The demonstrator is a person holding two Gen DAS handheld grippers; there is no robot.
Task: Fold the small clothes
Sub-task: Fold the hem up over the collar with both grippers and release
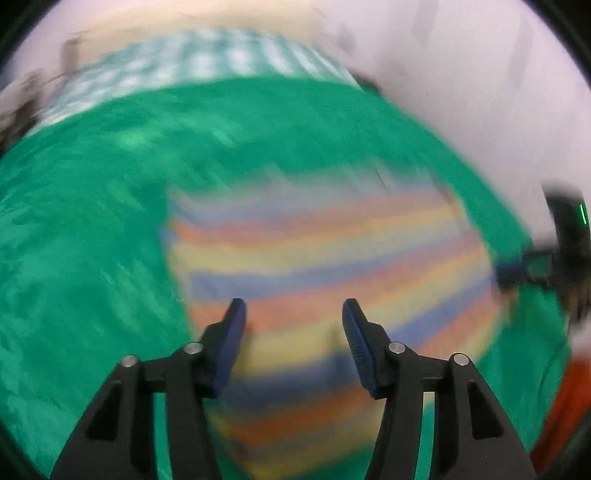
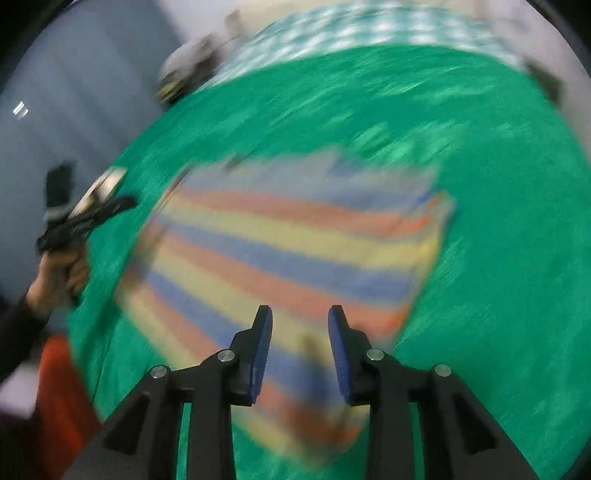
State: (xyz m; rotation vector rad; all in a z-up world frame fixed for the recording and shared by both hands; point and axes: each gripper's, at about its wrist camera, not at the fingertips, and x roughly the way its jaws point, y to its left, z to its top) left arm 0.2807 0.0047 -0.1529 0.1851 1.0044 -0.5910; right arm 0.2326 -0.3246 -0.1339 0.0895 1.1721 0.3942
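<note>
Both pairs of jaws apart and empty above striped cloth (image 1: pixel 325 266), lying folded on green tabletop (image 1: pixel 74 258). Seemingly between folds; next, gripping cloth's near edge with left gripper (image 1: pixel 293 314) and right gripper (image 2: pixel 300 319).

Green cloth (image 2: pixel 480 258) bare around striped garment (image 2: pixel 295 251); checked cloth (image 2: pixel 351 29) beyond.

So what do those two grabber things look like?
Each gripper, left and right, has black angular arms with silver rivets and two blue ribbed pads. The right camera also shows the hand carrying the left gripper, with a dark sleeve.
</note>
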